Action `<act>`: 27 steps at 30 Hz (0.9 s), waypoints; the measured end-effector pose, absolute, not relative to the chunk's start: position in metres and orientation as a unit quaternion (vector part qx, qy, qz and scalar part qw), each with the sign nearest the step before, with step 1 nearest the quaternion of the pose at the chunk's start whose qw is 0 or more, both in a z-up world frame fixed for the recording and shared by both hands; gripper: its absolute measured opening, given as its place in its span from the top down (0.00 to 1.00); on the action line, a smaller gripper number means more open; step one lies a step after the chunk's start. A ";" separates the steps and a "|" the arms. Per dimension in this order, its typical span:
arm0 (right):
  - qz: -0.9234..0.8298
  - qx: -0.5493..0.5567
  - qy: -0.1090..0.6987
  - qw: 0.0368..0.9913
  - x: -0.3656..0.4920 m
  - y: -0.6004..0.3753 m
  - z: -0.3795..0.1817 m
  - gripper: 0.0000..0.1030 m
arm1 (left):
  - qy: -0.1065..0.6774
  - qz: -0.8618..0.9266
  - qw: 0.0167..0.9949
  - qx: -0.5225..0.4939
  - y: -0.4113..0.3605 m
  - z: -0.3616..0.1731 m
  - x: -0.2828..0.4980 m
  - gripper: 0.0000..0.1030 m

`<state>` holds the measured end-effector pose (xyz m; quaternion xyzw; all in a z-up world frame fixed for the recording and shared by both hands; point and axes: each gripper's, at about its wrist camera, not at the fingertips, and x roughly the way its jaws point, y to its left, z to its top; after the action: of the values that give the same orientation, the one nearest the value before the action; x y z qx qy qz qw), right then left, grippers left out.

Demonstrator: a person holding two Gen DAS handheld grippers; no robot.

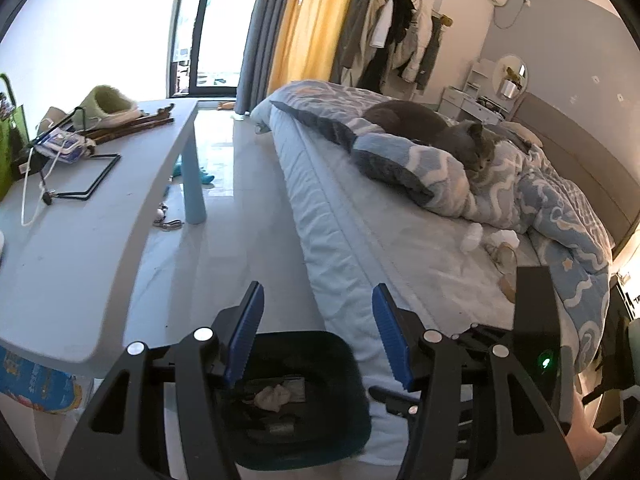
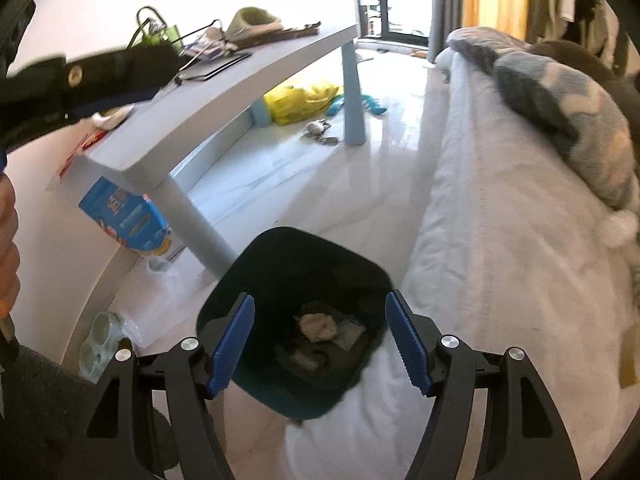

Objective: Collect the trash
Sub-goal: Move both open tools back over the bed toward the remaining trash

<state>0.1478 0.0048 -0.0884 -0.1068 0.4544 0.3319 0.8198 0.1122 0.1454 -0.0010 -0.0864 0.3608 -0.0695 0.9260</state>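
Note:
A dark bin [image 2: 320, 264] stands on the floor against the bed's side, with a crumpled beige tissue [image 2: 318, 326] and other scraps at its bottom. My right gripper [image 2: 320, 340] hangs above the bin's mouth, open, with nothing between its blue pads. In the left wrist view the same bin [image 1: 348, 380] lies below my left gripper [image 1: 318, 336], which is also open and empty. White crumpled tissues [image 1: 472, 238] and beige scraps [image 1: 506, 258] lie on the bed sheet near the quilt.
A grey cat [image 1: 440, 132] rests on the blue patterned quilt [image 1: 560, 208]. The pale table [image 1: 80, 208] on the left carries a cable, a wire stand and a slipper. Under it lie a blue package [image 2: 124, 216] and a yellow bag [image 2: 300, 98].

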 end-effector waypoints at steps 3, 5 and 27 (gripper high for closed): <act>0.319 -0.107 0.447 0.829 0.149 -0.010 -0.085 0.33 | 0.363 -0.076 0.925 -0.080 0.132 -0.003 0.116 0.43; 0.314 -0.100 0.443 0.833 0.150 -0.021 -0.081 0.33 | 0.364 -0.079 0.925 -0.077 0.123 -0.004 0.118 0.43; 0.256 -0.066 0.417 0.869 0.182 -0.128 -0.063 0.29 | 0.383 -0.149 0.911 -0.039 0.038 -0.018 0.180 0.36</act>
<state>0.1823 -0.1282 -0.0633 -0.0660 0.4173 0.2562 0.8694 0.1800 0.0379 -0.0184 -0.0389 0.3834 -0.1486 0.9107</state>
